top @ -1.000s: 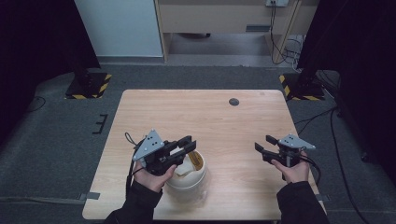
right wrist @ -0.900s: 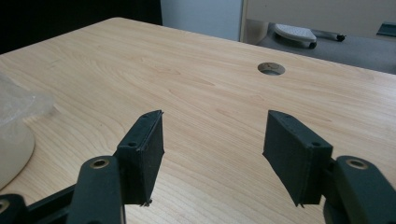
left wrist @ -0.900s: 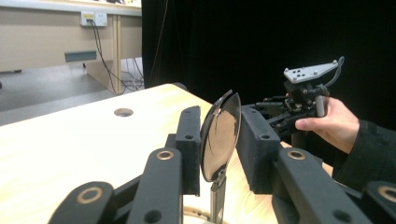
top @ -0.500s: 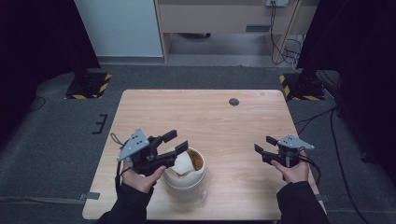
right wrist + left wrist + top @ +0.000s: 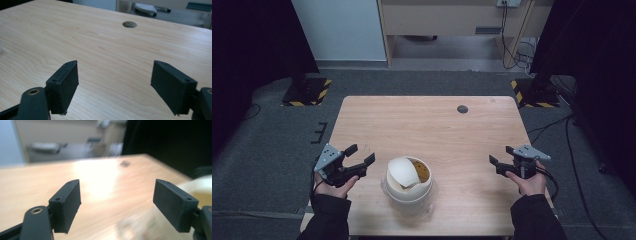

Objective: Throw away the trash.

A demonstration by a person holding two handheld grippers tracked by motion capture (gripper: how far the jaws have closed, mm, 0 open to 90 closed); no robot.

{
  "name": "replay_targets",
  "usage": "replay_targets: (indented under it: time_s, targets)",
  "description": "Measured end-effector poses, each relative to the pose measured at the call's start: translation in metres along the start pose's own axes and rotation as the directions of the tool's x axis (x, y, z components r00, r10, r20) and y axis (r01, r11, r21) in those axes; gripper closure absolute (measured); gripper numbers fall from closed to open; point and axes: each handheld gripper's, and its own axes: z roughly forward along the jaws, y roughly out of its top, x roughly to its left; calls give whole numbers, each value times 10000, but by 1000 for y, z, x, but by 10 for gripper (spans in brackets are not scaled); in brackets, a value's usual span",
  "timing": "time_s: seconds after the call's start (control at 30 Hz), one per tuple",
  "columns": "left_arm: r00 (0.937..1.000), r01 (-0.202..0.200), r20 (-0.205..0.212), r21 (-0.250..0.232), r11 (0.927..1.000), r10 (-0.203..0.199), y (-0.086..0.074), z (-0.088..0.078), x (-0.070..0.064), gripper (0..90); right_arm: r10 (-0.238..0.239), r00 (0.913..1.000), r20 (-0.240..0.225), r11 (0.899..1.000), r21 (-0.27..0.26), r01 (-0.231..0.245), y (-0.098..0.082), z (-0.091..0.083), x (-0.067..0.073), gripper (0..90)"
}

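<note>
Flanking the white bowl stack (image 5: pixel 408 182) near the table's (image 5: pixel 427 125) front edge — left gripper (image 5: pixel 360 155) and right gripper (image 5: pixel 500 156) both just opened, empty — bare wood beyond.

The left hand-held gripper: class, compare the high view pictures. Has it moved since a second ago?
Yes. The left hand-held gripper has pulled away leftward from the cream bowl, towards the table's left edge. Its jaws have just been opening, nothing between them.

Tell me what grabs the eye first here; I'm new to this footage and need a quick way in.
The cream container near the table's front edge stands out, a white rounded lid tilted in its mouth. The left gripper is beside it and the right gripper off to the right, both open and holding nothing. A dark round hole marks the far side.
</note>
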Motion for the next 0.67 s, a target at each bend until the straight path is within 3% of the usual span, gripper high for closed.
replay_targets:
  time_s: [0.1,0.23,0.4,0.6,0.67]
  targets:
    - [9989,70,-472,794,9968,-33,-16,7,15,207,199,9995,264,9994,260,-206,-4,2,-3,183]
    - [9958,-183,-853,1775,9839,339,-37,17,35,204,220,9987,453,9982,549,-245,-9,7,-9,166]
    - [9958,-118,-834,2882,9575,373,-54,31,53,193,355,9964,771,9931,1089,-438,-18,11,-18,157]
    - [9940,123,-1065,3337,9426,247,-62,37,61,176,367,9936,1067,9841,1688,-545,-26,13,-27,148]
    - [9938,106,-1067,3618,9322,302,-66,39,62,170,299,9935,1097,9797,1941,-509,-28,14,-28,147]
